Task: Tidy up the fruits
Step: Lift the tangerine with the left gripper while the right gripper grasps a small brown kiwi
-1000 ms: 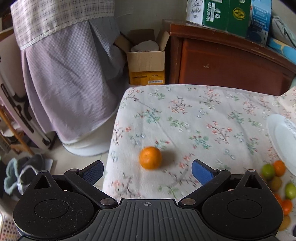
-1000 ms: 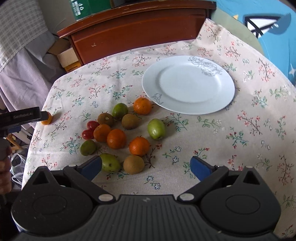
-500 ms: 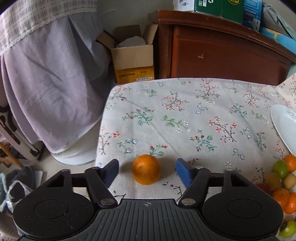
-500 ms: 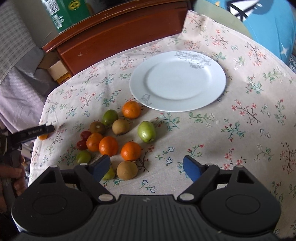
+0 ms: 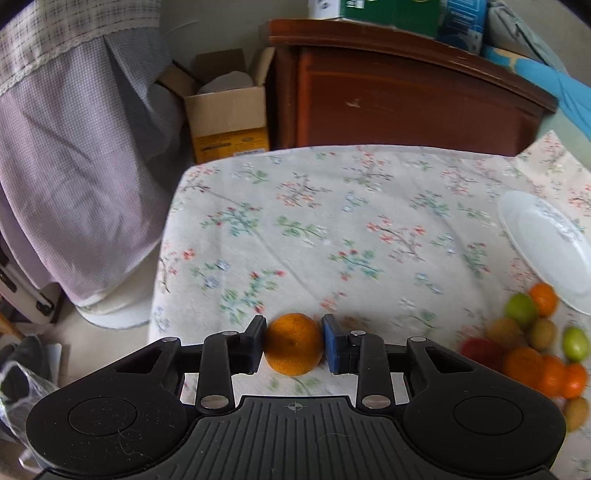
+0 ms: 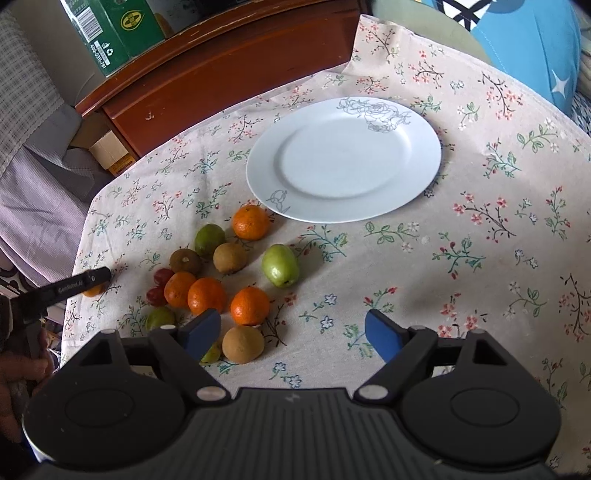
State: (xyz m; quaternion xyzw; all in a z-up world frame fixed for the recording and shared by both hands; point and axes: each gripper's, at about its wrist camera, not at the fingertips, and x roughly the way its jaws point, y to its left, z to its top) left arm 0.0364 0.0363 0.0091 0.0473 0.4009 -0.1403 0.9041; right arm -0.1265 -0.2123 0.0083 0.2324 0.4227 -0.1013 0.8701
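My left gripper (image 5: pixel 293 345) is shut on a small orange (image 5: pixel 293 343) near the table's left edge; both pads touch its sides. In the right wrist view the left gripper's finger (image 6: pixel 70 286) covers most of that orange (image 6: pixel 92 291). My right gripper (image 6: pixel 291 332) is open and empty, above the cloth beside a pile of fruit: oranges (image 6: pixel 207 295), kiwis (image 6: pixel 243 343), green fruits (image 6: pixel 280 265) and small red ones (image 6: pixel 162 276). An empty white plate (image 6: pixel 343 158) lies beyond the pile. The pile also shows in the left wrist view (image 5: pixel 524 360).
A floral cloth (image 6: pixel 461 258) covers the table. A dark wooden headboard (image 5: pixel 406 99) stands behind it, with boxes (image 6: pixel 110 26) on top. A cardboard box (image 5: pixel 225 110) and draped purple fabric (image 5: pixel 74 166) are on the left beyond the table's edge.
My left gripper has closed in on the lone orange and now grips it. My right gripper has drifted a little closer to the fruit pile and stays open.
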